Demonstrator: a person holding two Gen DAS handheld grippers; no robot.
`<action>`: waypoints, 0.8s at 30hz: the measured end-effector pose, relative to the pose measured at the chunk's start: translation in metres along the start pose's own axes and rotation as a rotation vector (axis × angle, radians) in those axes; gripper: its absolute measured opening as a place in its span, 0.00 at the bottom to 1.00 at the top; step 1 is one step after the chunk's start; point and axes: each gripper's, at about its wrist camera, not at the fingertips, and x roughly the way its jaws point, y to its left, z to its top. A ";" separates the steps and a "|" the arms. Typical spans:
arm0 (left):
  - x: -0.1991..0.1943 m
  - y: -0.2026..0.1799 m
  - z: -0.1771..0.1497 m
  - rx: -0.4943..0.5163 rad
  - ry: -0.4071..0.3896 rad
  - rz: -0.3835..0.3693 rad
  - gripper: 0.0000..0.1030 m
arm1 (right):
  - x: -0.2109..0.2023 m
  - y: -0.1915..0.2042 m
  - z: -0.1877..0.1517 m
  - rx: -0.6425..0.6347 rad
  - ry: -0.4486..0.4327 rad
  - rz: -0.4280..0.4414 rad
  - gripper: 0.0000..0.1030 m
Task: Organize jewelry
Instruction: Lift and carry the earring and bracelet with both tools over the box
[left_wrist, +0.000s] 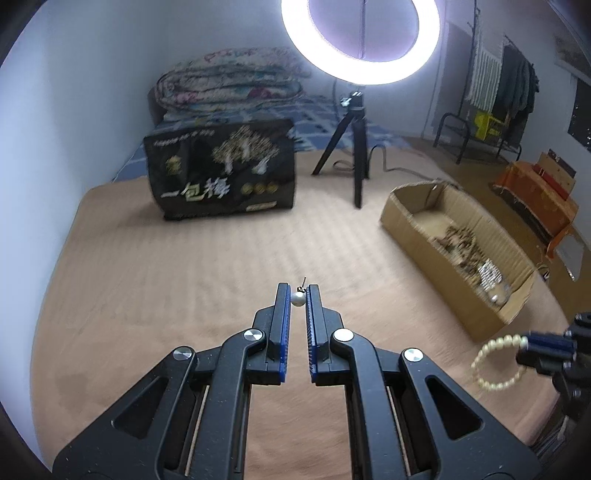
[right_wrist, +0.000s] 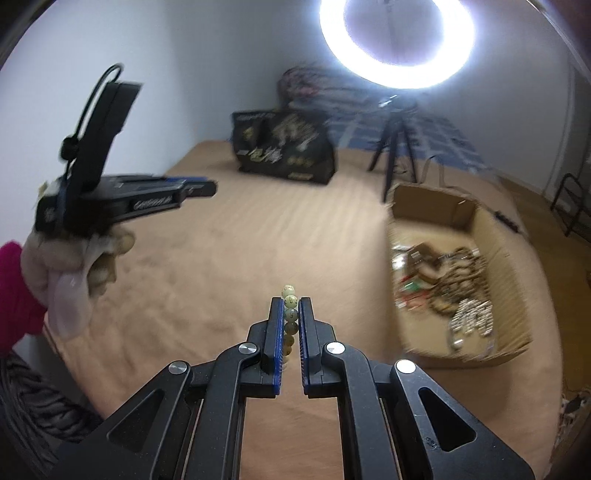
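Our left gripper (left_wrist: 297, 295) pinches a white pearl stud earring (left_wrist: 297, 298); our right gripper (right_wrist: 291, 306) pinches a cream beaded bracelet (right_wrist: 290, 317) above the tan-covered bed (right_wrist: 221, 258).

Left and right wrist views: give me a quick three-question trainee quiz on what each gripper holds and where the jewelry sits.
1. True or false: the left gripper is shut on a pearl earring.
2. What does the right gripper hold? A) a watch B) a bead bracelet C) nothing
3. Fill in: the rest of the jewelry lies in a ____ box.

Key: 1 true; 2 B; 3 cardboard.
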 end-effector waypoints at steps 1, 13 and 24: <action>0.000 -0.003 0.003 0.001 -0.006 -0.004 0.06 | -0.003 -0.007 0.004 0.005 -0.010 -0.018 0.06; 0.017 -0.065 0.054 -0.007 -0.069 -0.092 0.06 | -0.019 -0.077 0.039 0.048 -0.050 -0.156 0.06; 0.060 -0.119 0.081 -0.002 -0.066 -0.144 0.06 | -0.014 -0.123 0.056 0.064 -0.046 -0.211 0.06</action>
